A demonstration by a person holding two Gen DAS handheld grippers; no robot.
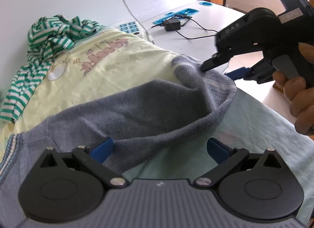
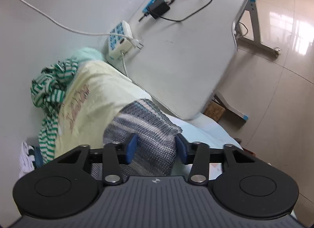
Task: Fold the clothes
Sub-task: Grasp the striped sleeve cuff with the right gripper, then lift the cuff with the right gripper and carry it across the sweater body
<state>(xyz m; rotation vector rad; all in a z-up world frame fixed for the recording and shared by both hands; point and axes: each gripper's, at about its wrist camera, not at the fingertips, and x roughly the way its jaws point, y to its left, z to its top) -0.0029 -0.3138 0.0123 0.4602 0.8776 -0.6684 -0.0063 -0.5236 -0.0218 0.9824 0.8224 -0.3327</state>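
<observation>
White tabletop (image 2: pixel 176 61) is carrying a yellow printed garment (image 1: pixel 109 65) and a grey-blue knitted sweater (image 1: pixel 137 110). Right gripper (image 2: pixel 156 146), angling downward in a person's hand (image 1: pixel 300 98), is pinching the sweater's striped cuff between its fingers. Left gripper (image 1: pixel 160 146) is tilting downward, fingers spread, over the sweater's lifted fold.

The left gripper (image 1: pixel 160 146) has a ribbed grey-blue body, two round black discs beside it, black link arms with silver rivets, and blue pads (image 1: pixel 103 148) at the finger ends. A small white mark sits on the body behind the fingers. The right gripper (image 2: pixel 156 146) is built alike. Seen from the left wrist, it shows a black housing, a grey trigger and a green light, gripped by a hand (image 1: pixel 300 92).
</observation>
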